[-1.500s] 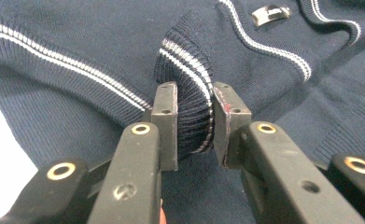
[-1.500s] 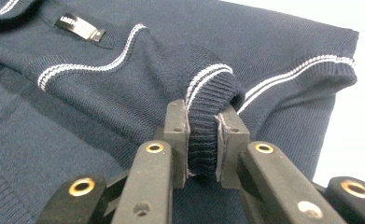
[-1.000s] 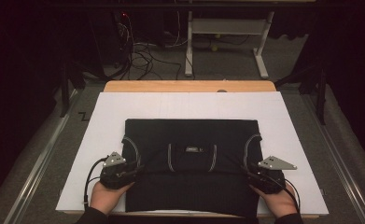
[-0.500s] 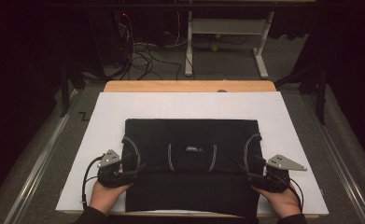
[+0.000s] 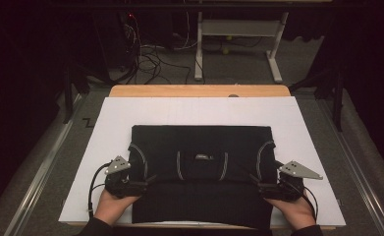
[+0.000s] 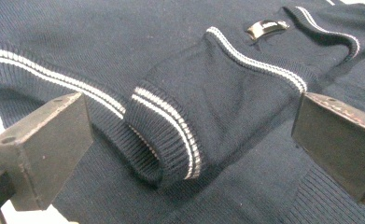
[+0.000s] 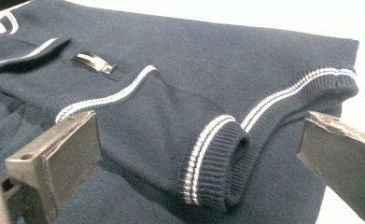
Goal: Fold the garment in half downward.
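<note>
High view: dark sweater (image 5: 202,172) lying flat in the middle of the white-covered worktop (image 5: 307,128), already folded into a wide rectangle, both sleeves brought in across the body with their striped cuffs near the collar. Judged from that, sleeve folding done; probably left, a further fold of the body into a smaller packet. Left hand-held gripper (image 5: 141,183) resting low at the sweater's near left edge, pointing inward toward the centre, left hand (image 5: 112,206) behind it, forearm entering from the bottom. Right hand-held gripper (image 5: 259,186) mirrored at the near right edge, also aimed inward, right hand (image 5: 290,209) behind it. Both held level and close to the cloth.

Left gripper view: jaws spread wide, having just been opening, nothing pressed between the pads. Between them, lying free on the body of the sweater, the left sleeve cuff (image 6: 168,135) with its double white stripe, rolled slightly at the end. Farther off, a small metal tag (image 6: 266,29) near the collar.

Right gripper view: same picture mirrored. Jaws well apart, just opened, pads off the cloth. Right sleeve cuff (image 7: 215,158) lying loose between them on the folded body, white worktop bright beyond the sweater's far edge.
</note>
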The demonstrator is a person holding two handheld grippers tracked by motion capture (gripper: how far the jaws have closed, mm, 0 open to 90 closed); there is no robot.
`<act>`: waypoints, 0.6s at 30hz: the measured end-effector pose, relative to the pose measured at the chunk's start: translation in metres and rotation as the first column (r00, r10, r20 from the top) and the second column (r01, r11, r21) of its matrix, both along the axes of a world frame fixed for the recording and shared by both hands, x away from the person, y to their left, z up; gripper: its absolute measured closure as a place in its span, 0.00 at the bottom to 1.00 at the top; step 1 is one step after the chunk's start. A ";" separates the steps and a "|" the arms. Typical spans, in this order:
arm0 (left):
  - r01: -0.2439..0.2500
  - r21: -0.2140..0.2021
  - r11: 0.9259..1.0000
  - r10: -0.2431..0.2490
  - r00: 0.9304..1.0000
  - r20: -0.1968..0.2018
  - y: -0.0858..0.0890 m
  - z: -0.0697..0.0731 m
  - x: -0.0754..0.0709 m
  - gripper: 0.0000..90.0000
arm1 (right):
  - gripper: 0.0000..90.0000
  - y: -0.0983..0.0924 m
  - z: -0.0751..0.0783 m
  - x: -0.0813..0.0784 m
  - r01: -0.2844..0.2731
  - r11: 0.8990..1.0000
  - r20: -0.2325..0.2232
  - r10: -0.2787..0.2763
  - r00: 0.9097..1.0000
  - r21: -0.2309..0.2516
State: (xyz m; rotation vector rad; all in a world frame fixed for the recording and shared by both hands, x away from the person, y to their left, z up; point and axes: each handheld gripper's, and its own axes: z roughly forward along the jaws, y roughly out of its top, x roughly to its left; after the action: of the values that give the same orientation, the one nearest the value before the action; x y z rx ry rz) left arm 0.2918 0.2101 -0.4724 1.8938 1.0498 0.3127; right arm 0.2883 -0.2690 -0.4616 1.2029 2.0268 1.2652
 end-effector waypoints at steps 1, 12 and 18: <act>0.001 0.004 1.000 -0.001 1.000 0.002 -0.001 0.000 0.000 0.00 | 0.00 0.001 0.000 0.000 -0.006 1.000 0.001 0.006 1.000 -0.002; 0.023 0.011 1.000 -0.023 1.000 0.011 -0.015 0.005 -0.001 0.00 | 0.00 0.013 0.002 0.001 -0.049 0.999 0.017 0.050 0.999 -0.006; 0.055 -0.016 0.998 -0.055 0.998 -0.011 -0.023 0.009 0.003 0.00 | 0.00 0.026 0.001 0.005 -0.079 0.997 0.003 0.079 0.997 -0.015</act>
State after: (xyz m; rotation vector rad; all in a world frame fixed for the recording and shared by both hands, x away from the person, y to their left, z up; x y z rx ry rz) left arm 0.2951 0.1868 -0.4637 1.9088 1.0026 0.2616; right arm 0.2930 -0.2427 -0.4610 1.1222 2.0965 1.2856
